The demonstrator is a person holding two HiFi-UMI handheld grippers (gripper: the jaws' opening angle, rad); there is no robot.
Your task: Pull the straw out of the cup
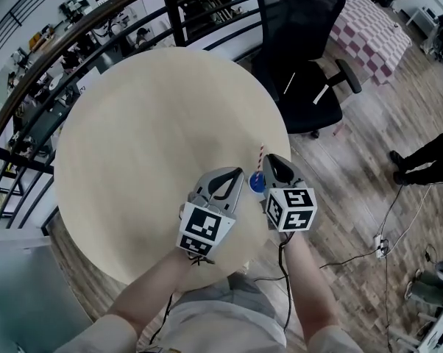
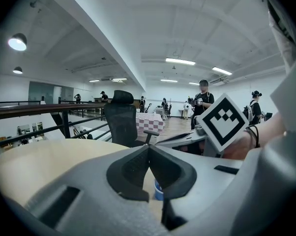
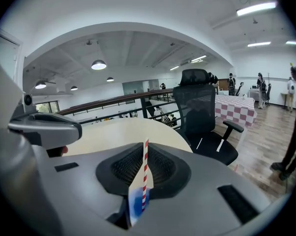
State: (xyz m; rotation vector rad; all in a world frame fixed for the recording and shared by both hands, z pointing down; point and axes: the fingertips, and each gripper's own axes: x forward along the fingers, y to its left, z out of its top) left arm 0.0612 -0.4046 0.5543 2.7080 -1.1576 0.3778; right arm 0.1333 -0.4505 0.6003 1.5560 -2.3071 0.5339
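Note:
A small blue cup [image 1: 257,183] stands near the round table's front right edge, with a red-and-white striped straw [image 1: 262,155] rising from it. My right gripper [image 1: 270,159] sits just right of the cup. In the right gripper view the straw [image 3: 145,171] runs along the seam of the shut pads of the right gripper [image 3: 146,146], and a sliver of the cup [image 3: 134,203] shows below. My left gripper [image 1: 239,173] is just left of the cup and shut on nothing. In the left gripper view the left gripper [image 2: 149,152] frames the cup [image 2: 158,191] low in the gap under its jaws.
The pale round table [image 1: 148,123] is bare apart from the cup. A black office chair [image 1: 302,57] stands beyond its far right edge, and a dark railing [image 1: 67,43] curves round the left. A checkered table [image 1: 372,28] and a person's legs [image 1: 427,157] are further right.

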